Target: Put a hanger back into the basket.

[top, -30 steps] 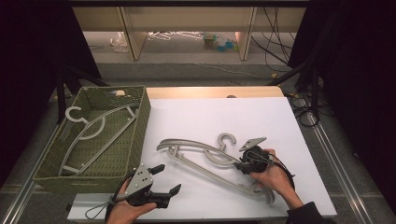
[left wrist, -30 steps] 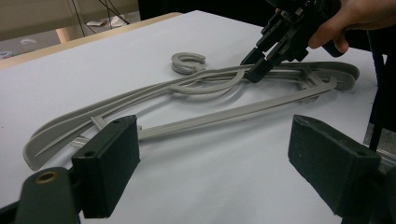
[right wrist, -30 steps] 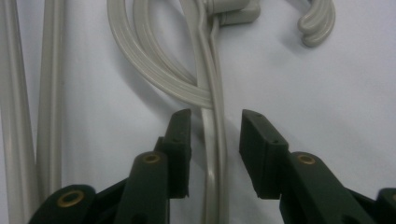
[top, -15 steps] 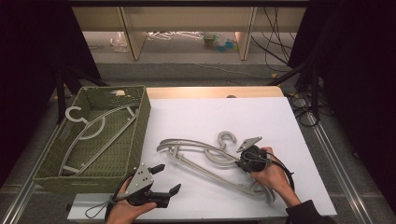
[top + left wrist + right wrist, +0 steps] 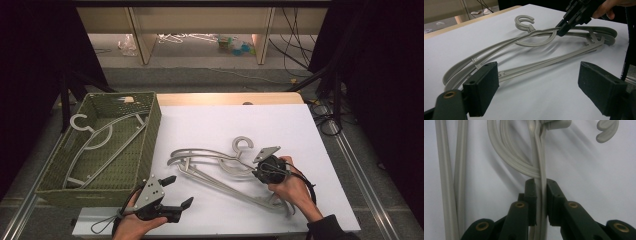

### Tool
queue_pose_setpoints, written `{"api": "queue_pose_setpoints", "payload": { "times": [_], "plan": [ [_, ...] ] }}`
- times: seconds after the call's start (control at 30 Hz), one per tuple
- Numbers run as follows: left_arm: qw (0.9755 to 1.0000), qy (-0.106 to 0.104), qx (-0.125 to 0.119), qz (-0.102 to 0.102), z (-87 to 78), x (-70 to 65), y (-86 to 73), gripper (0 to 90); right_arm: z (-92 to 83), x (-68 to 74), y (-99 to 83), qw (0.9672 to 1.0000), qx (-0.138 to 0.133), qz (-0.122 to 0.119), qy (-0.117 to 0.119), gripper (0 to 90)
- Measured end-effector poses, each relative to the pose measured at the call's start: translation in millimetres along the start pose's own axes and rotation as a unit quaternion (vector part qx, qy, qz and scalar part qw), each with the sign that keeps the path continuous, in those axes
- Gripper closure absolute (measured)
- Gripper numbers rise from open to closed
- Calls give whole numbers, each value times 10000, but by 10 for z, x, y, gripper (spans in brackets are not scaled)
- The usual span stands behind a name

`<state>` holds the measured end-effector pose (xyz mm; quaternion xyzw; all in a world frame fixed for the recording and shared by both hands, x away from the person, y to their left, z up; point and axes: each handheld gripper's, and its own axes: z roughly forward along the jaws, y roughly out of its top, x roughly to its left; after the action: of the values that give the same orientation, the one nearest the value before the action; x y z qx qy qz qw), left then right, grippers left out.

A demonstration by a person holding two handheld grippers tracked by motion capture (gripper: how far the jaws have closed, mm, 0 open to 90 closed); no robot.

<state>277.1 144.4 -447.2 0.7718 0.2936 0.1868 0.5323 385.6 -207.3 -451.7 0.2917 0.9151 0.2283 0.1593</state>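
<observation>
A white worktop (image 5: 280,120) is carrying a pair of grey plastic hangers (image 5: 210,167), stacked one on the other and lying flat across its middle toward the near edge, their hooks (image 5: 243,145) pointing toward the far edge. The right tongs (image 5: 261,171), held in the person's right hand (image 5: 290,190) near the worktop's near right part, are reaching into the stack just below the hooks; in the right gripper view the right tongs (image 5: 541,195) are clamping together on the thin arms of the hangers (image 5: 537,157), with the plastic running straight up between the two black pads. The left gripper view is showing the same grip from across the worktop, the right tongs (image 5: 564,26) pinching the hangers (image 5: 524,50) where the curved arms are crossing beside the hooks (image 5: 524,22). The left tongs (image 5: 175,192), held in the left hand (image 5: 137,222) at the near left corner of the worktop, are standing wide apart and holding nothing, and are hanging just off the stack's near left end; their pads (image 5: 482,85) are framing the hanger ends in the left gripper view. Beside the worktop's left edge a green woven basket (image 5: 147,135) is sitting with another grey hanger (image 5: 100,142) lying inside it.
</observation>
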Motion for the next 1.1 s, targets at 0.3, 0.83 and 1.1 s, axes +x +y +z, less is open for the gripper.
{"api": "queue_pose_setpoints", "payload": {
  "times": [0.3,0.83,1.1],
  "plan": [
    [10000,-4,25,53,7,-2,4,171,-16,22,12,9999,121,-22,9,815],
    [9999,102,-28,44,-39,43,29,174,-393,127,101,9946,-950,-401,-75,819],
    [9993,305,-166,172,-36,135,137,181,-594,197,81,9903,-1234,-618,166,818]
  ]
}}
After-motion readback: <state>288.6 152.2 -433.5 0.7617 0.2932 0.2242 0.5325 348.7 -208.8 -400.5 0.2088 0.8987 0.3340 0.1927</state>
